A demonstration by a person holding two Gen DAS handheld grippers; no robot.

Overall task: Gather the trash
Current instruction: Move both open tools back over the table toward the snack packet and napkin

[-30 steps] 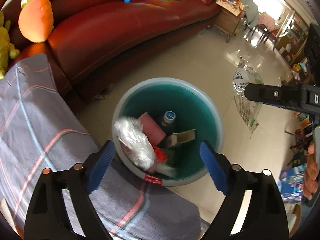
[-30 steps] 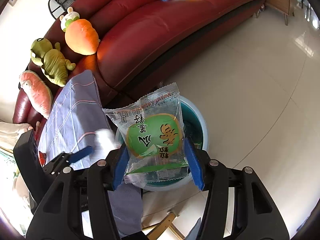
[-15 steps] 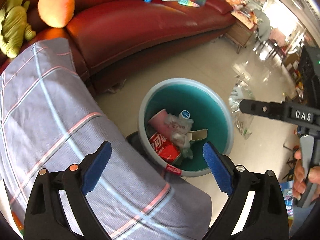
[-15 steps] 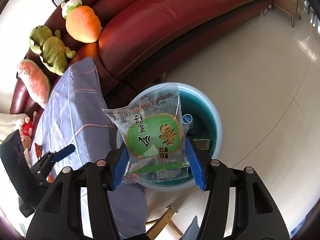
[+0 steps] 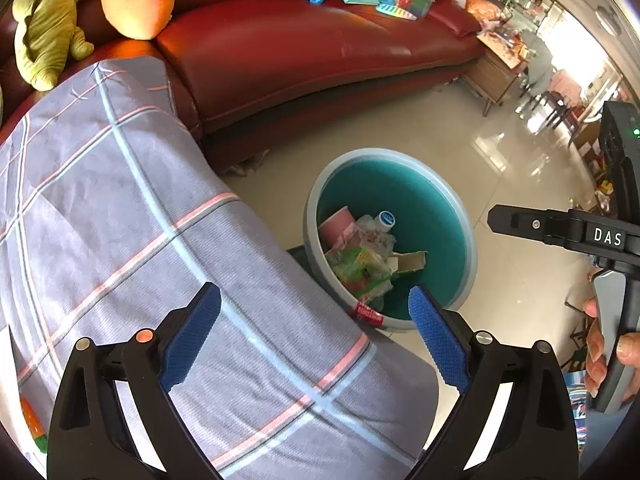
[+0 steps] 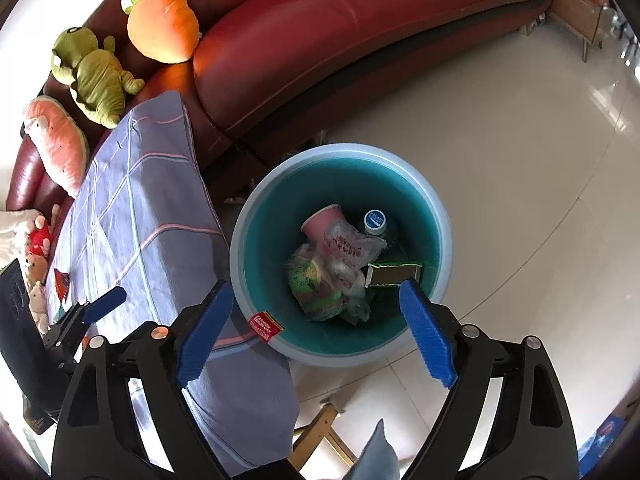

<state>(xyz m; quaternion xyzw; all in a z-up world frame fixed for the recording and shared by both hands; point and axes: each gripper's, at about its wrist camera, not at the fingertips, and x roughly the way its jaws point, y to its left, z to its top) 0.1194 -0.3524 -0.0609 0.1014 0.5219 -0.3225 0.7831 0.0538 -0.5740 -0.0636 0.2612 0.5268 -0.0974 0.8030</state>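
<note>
The trash bin [image 6: 344, 148], teal inside with a pale blue rim, stands on the floor beside the cloth-covered table. A green snack wrapper [image 6: 316, 280] lies inside it on a clear plastic bag [image 6: 352, 248], a pink paper cup [image 6: 320, 220], a blue-capped bottle [image 6: 375, 220] and a small carton [image 6: 394, 274]. My right gripper [image 6: 315, 286] hangs over the bin; its jaws are opening with nothing between them. My left gripper [image 5: 314, 289] is open and empty, above the table's edge with the bin [image 5: 380, 154] ahead of it. The wrapper [image 5: 352, 264] shows there too.
A red leather sofa [image 6: 340, 32] curves behind the bin, with plush toys [image 6: 164, 28] at its left end. The grey checked cloth [image 5: 120, 220] covers the table at the left. A wooden side table [image 5: 500, 76] stands farther right. Pale tiled floor [image 6: 520, 160] surrounds the bin.
My right gripper's jaws have spread and the green wrapper has dropped from them into the bin. My left gripper has drawn back over the cloth, so the bin sits farther right in its view.
</note>
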